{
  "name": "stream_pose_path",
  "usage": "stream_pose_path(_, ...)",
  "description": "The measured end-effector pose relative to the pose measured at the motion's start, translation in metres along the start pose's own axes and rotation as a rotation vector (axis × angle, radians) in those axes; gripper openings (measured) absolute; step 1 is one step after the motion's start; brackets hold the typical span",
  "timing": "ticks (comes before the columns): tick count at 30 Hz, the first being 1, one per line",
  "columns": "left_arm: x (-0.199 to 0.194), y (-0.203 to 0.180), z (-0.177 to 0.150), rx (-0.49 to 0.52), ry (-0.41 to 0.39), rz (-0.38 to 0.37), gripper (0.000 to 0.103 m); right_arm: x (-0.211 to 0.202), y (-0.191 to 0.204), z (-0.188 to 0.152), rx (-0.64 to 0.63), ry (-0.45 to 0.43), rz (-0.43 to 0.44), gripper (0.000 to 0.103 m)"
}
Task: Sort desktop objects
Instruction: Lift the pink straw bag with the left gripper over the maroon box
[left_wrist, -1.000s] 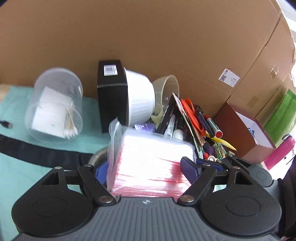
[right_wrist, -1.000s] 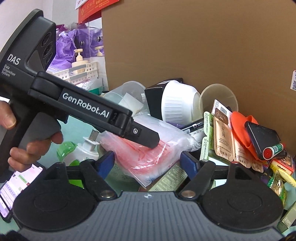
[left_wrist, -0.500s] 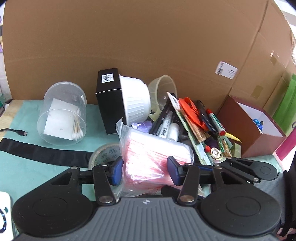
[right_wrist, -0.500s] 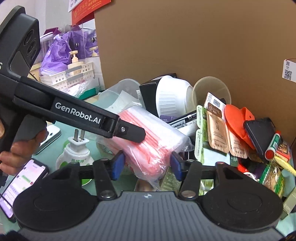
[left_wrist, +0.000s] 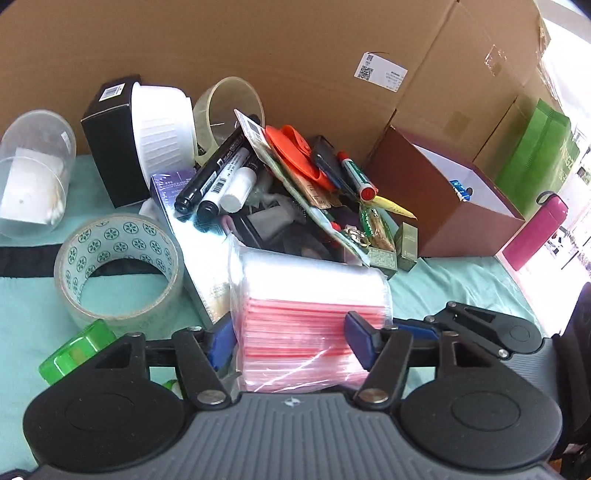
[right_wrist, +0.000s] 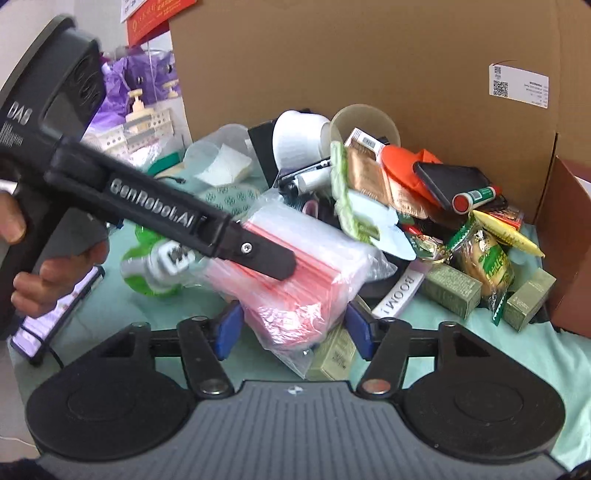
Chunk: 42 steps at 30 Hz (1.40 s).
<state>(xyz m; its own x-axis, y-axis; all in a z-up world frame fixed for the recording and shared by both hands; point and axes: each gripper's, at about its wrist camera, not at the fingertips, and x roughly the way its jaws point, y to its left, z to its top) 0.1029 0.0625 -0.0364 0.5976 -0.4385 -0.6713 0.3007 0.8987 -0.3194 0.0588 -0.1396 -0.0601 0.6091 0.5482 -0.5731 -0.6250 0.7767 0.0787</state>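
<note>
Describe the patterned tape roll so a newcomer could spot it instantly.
Start at the big cardboard wall behind the clutter pile, then come forward and left onto the teal cloth. The tape roll lies there, left of the silver book. It is the clear roll printed with green round emblems; the other tape roll, by the wall, is plain.

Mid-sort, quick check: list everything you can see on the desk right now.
bag of pink zip pouches: one, clear and pink, front, between both grippers' jaws
tape roll: one, clear, green print, left
black markers: two, on the pile
green marker: one, red cap, further right
white bowl: one, on its side beside black box
clear jar: one, far left
brown box: one, open, right
pink bottle: one, far right
left gripper: black, blue pads, jaws just been opening, bag between
right gripper: the same
hand: one, on left gripper's handle
</note>
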Motion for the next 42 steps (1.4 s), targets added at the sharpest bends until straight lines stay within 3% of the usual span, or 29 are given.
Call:
stream_pose_path(6,0.005,0.000,0.002,-0.009,-0.007,0.023,0.073,0.012,0.003,0.001,-0.025,-0.017,0.006,0.072)
stream_pose_path(9,0.003,-0.010,0.003,0.029,-0.015,0.065,0.066,0.020,0.006,0.003,-0.050,-0.021,-0.015,0.072)
stream_pose_path(13,-0.012,-0.025,-0.001,0.075,-0.053,0.096,0.055,0.010,-0.002,0.005,0.009,-0.020,0.003,0.065)
stream_pose_path(20,-0.048,-0.055,0.018,0.095,-0.174,0.064,0.046,-0.034,-0.011,0.014,0.035,-0.124,0.007,0.064)
stream_pose_path(25,-0.057,-0.077,0.047,0.091,-0.244,-0.015,0.044,-0.070,-0.029,0.034,0.021,-0.231,-0.017,0.064)
stream_pose_path(31,-0.029,-0.124,0.075,0.122,-0.276,-0.094,0.044,-0.098,-0.061,0.046,0.004,-0.294,-0.135,0.064)
stream_pose_path(42,0.079,-0.208,0.128,0.133,-0.205,-0.264,0.044,-0.131,-0.168,0.036,0.085,-0.308,-0.358,0.064)
